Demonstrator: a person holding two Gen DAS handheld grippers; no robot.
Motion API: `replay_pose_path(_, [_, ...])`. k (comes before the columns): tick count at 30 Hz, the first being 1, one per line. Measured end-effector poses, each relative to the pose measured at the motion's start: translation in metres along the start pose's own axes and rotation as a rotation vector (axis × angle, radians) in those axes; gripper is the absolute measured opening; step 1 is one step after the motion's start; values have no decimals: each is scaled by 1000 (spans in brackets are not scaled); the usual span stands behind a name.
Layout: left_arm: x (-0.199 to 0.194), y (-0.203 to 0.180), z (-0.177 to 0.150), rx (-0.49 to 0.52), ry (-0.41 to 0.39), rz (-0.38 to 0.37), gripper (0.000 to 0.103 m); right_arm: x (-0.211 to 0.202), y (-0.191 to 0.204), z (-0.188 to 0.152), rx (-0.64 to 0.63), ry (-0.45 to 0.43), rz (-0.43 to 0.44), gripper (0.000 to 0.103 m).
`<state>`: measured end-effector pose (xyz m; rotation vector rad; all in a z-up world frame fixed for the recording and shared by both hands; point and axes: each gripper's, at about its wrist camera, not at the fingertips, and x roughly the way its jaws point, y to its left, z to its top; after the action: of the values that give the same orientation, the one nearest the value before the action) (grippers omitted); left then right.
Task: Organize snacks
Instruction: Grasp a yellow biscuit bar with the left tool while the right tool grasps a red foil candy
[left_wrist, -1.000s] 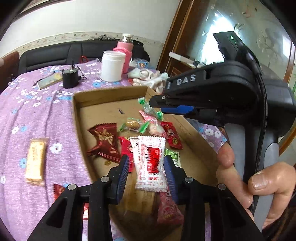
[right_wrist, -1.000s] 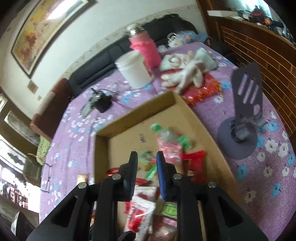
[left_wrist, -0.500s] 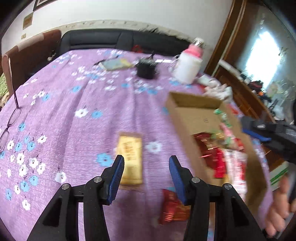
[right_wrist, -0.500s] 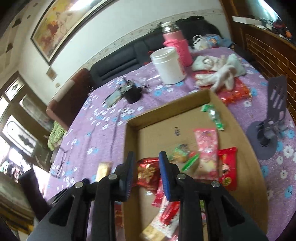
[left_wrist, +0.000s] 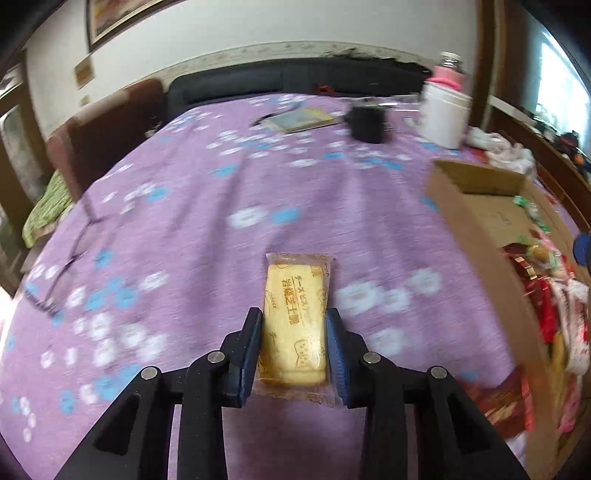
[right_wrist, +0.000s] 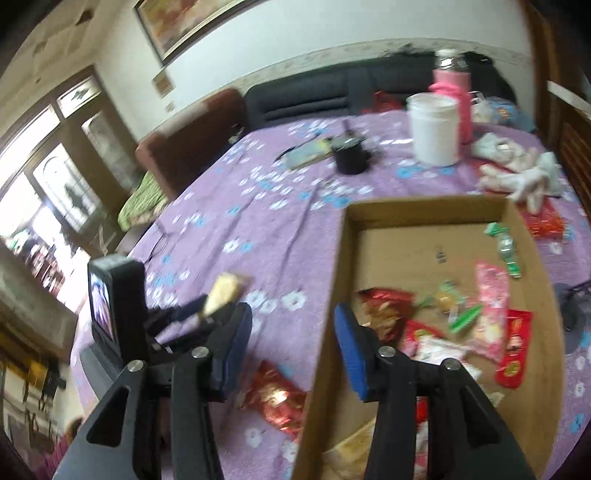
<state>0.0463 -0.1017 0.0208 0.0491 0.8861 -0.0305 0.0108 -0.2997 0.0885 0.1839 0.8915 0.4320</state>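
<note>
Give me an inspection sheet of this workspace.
Surface: table under a purple flowered cloth.
Job's things: cheese biscuit pack between the left gripper's fingers; cardboard box with several snacks; red packet on the cloth beside the box.
Clutter: white jar, pink bottle, black cup, gloves, glasses.
Grippers: left gripper closing on the biscuit pack; right gripper opening, nothing between its fingers.
Cables: nothing seen.
Surroundings: black sofa, framed picture, windows.

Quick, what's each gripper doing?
Left gripper: closing on the cheese biscuit.
Right gripper: opening, nothing between its fingers.
</note>
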Motion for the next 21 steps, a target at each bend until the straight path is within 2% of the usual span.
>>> replay_pose_path(3, [-5, 38, -9, -34, -10, 53, 36, 16, 11, -6, -42, 62, -1, 48])
replay_pose_path(5, [-6, 65, -13, -110, -8, 10, 36, 28, 19, -11, -70, 103, -30, 48])
replay_pose_path(7, [-7, 75, -16, -147, -18, -14, 36, 37, 27, -17, -99, 133, -50, 48])
replay_pose_path(10, [-8, 73, -18, -139, -19, -8, 36, 51, 33, -24, -118, 166, -96, 48])
replay_pose_path(14, [-11, 77, -19, -164, -24, -40, 36, 59, 46, -28, -168, 187, -179, 49])
replay_pose_path(16, [-11, 77, -19, -164, -24, -41, 36, 64, 52, -34, -173, 226, -187, 51])
replay_pose_path(19, [-11, 77, -19, -167, -25, -49, 36, 67, 67, -54, -267, 253, -273, 51])
replay_pose_path(20, [-11, 78, -19, -172, -26, -56, 36, 65, 74, -65, -288, 277, -279, 51])
replay_pose_path(21, [-11, 79, -19, -176, -27, -60, 36, 62, 77, -71, -274, 307, -245, 52])
